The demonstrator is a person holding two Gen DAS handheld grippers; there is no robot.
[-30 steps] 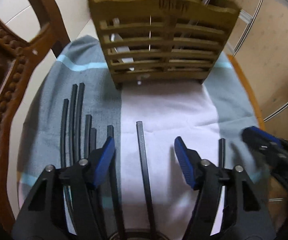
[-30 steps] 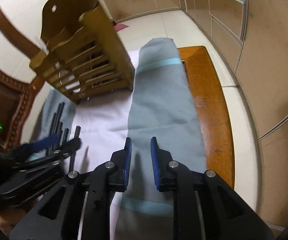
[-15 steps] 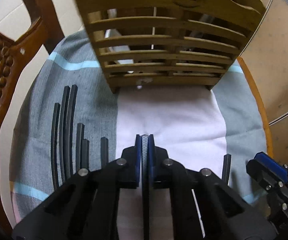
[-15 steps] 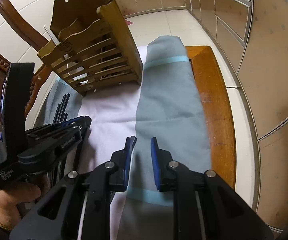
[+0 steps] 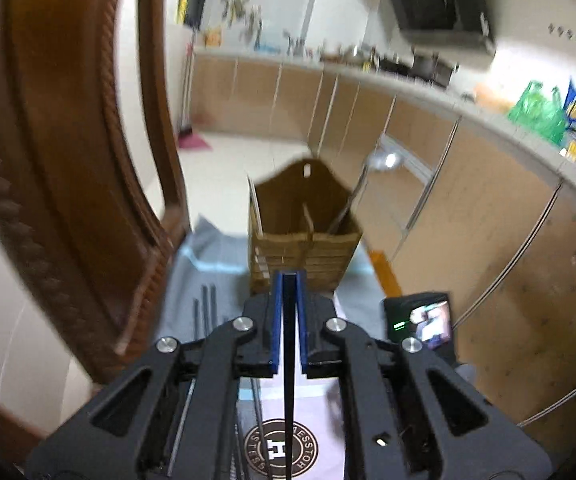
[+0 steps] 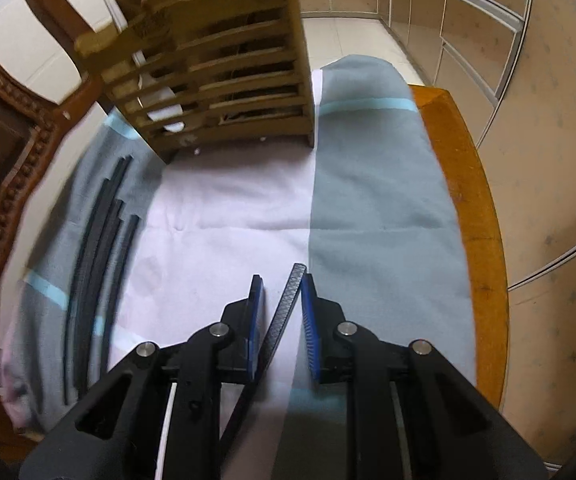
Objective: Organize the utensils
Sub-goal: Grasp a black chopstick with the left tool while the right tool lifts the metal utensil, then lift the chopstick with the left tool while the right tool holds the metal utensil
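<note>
Two grippers, left [image 5: 289, 322] raised, clamping utensil [image 5: 289, 380]

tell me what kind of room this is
Most likely a home kitchen or dining area: a long counter over tan cabinets, a carved wooden chair, and a clothed table with a wooden utensil rack.

A carved wooden chair [image 5: 68, 152] fills nine o'clock. Pale floor tiles [image 5: 248, 160] run toward tan cabinets [image 5: 427, 152] curving from twelve to three o'clock, under a cluttered counter [image 5: 387, 70].
</note>
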